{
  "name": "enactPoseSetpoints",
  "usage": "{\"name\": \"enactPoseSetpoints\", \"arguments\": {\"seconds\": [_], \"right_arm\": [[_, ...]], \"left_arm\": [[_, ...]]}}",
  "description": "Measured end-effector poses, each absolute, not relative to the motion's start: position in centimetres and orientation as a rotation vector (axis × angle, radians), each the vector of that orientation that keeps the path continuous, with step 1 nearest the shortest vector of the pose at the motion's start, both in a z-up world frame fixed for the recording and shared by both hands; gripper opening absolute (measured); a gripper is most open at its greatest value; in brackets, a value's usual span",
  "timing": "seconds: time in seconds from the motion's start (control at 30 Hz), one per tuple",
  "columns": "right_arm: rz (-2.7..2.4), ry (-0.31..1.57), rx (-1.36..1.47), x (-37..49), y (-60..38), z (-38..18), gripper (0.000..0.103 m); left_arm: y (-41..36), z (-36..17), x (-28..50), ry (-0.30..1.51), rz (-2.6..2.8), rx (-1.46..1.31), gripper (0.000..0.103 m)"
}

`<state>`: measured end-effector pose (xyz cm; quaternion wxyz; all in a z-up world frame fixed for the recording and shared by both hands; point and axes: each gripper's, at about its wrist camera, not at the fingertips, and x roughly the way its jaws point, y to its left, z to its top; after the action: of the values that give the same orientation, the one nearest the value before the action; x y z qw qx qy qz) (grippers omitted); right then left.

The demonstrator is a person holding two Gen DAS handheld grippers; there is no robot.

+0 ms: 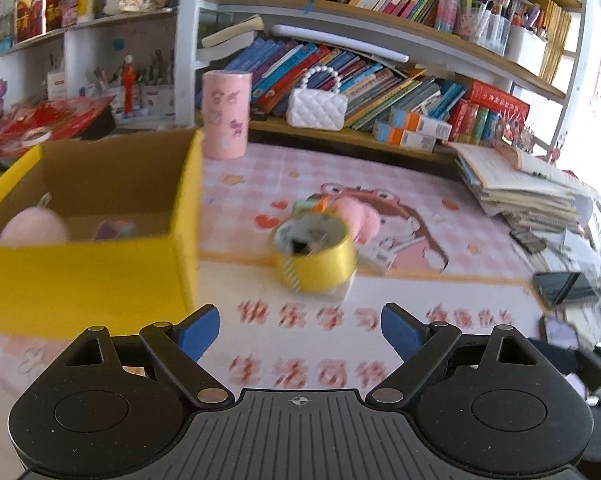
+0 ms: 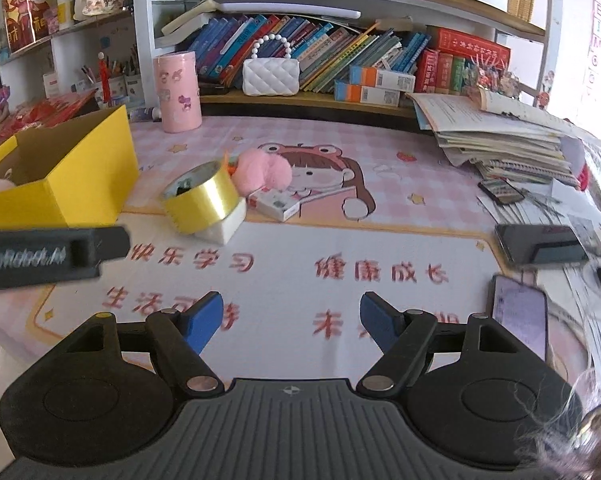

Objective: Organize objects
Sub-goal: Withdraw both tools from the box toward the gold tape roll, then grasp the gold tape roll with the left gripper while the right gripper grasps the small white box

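Observation:
A yellow tape roll (image 1: 314, 254) (image 2: 202, 196) leans on a white block (image 2: 222, 226) in the middle of the pink desk mat. A pink fluffy pompom (image 2: 264, 172) (image 1: 358, 216) and a small white card box (image 2: 274, 204) lie just behind it. A yellow cardboard box (image 1: 88, 260) (image 2: 66, 176) stands at the left, holding a pink plush (image 1: 32, 230) and another small item. My left gripper (image 1: 300, 328) is open and empty, short of the tape. My right gripper (image 2: 292, 314) is open and empty over the mat's front. The left gripper's body (image 2: 48, 256) shows in the right wrist view.
A pink cylinder container (image 2: 177, 92) and a white quilted purse (image 2: 271, 76) stand at the back by the bookshelf. A stack of books and papers (image 2: 500, 140) sits at the right. Two phones (image 2: 540, 244) (image 2: 518, 316) lie at the right edge.

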<state>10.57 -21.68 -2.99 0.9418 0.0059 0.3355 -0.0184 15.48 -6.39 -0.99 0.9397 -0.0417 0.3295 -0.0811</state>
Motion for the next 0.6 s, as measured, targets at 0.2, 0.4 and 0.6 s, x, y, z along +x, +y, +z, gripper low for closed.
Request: {"name": "enactPoseSetpoints", "arguments": {"seconds": [0.2,0.4,0.6], "right_arm": [[0.017,0.680,0.004,13.5,-23.4,-3.3,0.071],[0.058,0.687,0.012,16.0,-24.8,-3.9,0.069],[0.116,0.702,0.017,18.3,-25.7,-4.7,0.066]], "left_arm": [[-8.7,-1.3,19.6,0.686,-0.139,-0.116,0.096],[-9.3,-3.2,24.0,0.743,-0.064,-0.161,0.096],[-10.0,-5.2,27.2,0.776,-0.018,-0.141,0.096]]}}
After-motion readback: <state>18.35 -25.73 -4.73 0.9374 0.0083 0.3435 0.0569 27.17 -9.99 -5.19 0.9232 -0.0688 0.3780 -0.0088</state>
